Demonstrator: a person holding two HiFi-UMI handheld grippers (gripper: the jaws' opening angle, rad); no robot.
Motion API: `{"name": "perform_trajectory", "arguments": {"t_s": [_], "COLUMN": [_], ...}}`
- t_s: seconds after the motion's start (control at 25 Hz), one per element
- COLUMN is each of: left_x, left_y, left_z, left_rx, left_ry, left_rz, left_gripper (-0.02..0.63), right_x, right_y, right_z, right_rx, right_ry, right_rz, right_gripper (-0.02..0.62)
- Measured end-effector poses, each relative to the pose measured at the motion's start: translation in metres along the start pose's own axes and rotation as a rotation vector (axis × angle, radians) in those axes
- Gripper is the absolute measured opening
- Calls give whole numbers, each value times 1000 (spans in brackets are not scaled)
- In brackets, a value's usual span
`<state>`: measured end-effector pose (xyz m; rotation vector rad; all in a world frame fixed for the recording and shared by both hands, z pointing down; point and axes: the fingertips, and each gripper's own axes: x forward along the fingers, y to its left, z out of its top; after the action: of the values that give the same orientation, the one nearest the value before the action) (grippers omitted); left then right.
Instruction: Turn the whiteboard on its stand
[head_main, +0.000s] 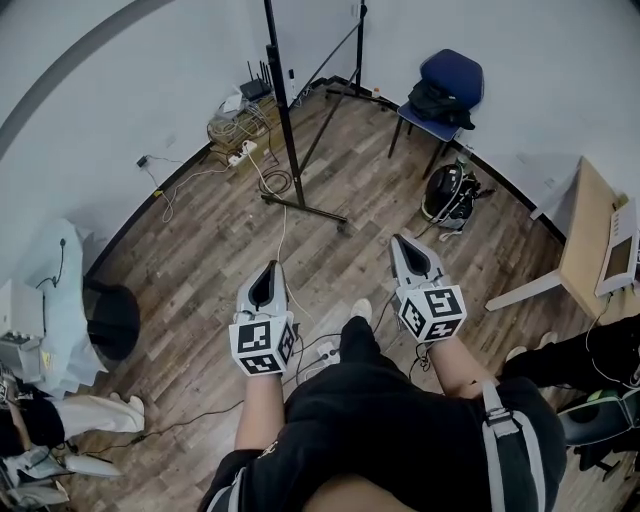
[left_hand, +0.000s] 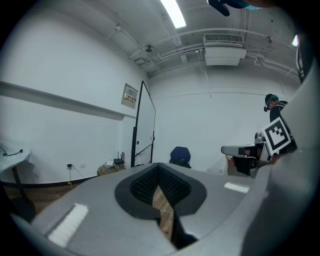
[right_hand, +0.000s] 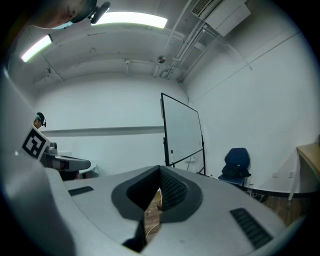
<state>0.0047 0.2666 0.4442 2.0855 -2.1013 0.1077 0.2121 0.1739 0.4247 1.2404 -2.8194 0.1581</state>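
Whiteboard (right_hand: 182, 132) broadside only in right gripper view.

White walls (head_main: 90, 130), wood-plank floor (head_main: 200, 290), a blue chair (head_main: 452, 72) against the wall, and a fluorescent ceiling light (left_hand: 172, 12).

Nothing here that I can read.
My left marker cube (head_main: 263, 345) and my right marker cube (head_main: 432, 313) carry only black-and-white square patterns, which are codes and not letters or digits. A small notice (left_hand: 130, 95) hangs on the wall beside the upper corner of the whiteboard (left_hand: 145, 125). It has coloured patches, but its print is too small for me to make out.
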Motion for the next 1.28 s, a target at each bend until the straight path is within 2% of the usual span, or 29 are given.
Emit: {"name": "perform_trajectory", "arguments": {"t_s": [0.48,0.8,1.0,1.28], "left_x": [62,102,148,218], "left_y": [-12,5,11,-8], "left_z": [-21,-26,-18,0], "left_rx": [-30,-45,-47,-10], "left_ry": [80,119,138,160], "left_rz": [-39,-57,-111,-203], "left_gripper": [8,8,8,8], "right_x": [45,95,120,155], "right_y": [-33,-33,-47,-96], "right_z": [-16,-8,-12,-4], "right_rx": [27,22,37,79], "right_ry": [62,49,60,65], "right_rz": [12,30,-2,-73], "right_gripper": [-2,-3,-3,-2]}}
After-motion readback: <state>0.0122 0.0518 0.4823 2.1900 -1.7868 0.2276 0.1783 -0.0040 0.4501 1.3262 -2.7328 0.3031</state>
